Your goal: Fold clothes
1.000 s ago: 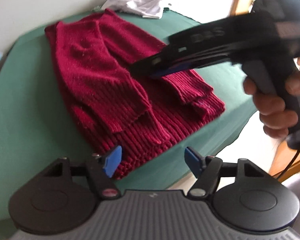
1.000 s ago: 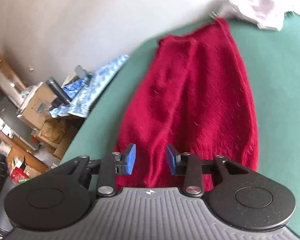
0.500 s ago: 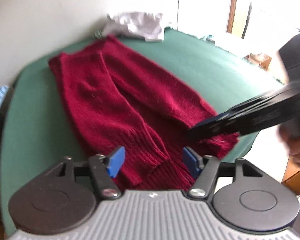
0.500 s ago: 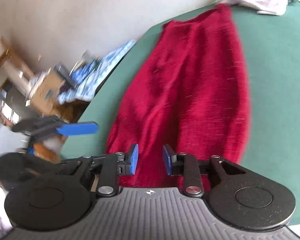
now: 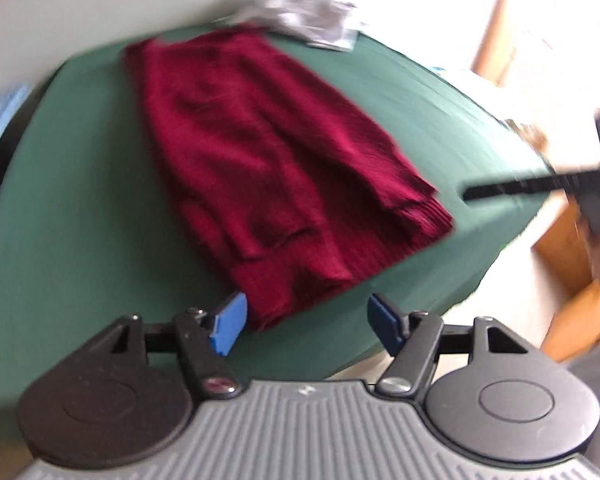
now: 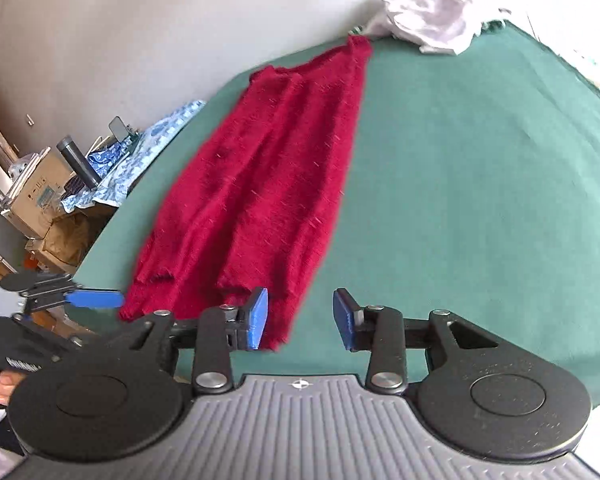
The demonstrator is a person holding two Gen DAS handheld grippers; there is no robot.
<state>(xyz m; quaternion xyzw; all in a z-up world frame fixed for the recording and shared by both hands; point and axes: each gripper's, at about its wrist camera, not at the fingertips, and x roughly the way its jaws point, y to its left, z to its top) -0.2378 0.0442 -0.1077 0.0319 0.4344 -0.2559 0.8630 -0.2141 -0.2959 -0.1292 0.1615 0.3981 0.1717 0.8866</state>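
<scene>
The red sweater (image 5: 283, 176) is lying flat on the green table (image 5: 79, 200), folded into a long narrow strip with both sleeves laid in over the body, their ribbed cuffs ending near the hem. That shape suggests the side folds are done and the remaining step is likely to bring the hem end up over the rest.

The left tongs (image 5: 306, 322) are hanging just above the near hem, jaws opening and gripping nothing; the hem's corner is sitting just ahead of the left-hand blue pad (image 5: 229, 322), not between the pads. In the right wrist view these same tongs are showing as a blue-tipped finger poking in at the sweater's near left corner.

The right tongs (image 6: 300, 318) are also unclenched and widening, with nothing pinched. Their left-hand pad is lying over the hem's other corner, while the rest of the gap is over bare green cloth. So each pair is posted at one corner of the hem, probably so both corners can be lifted together and the fold kept square.

Far beyond both tongs, at the sweater's collar end, a crumpled white garment (image 6: 432, 16) is waiting at the table's back edge. Cardboard boxes (image 6: 39, 192) are standing off the table to the left of the right tongs.
</scene>
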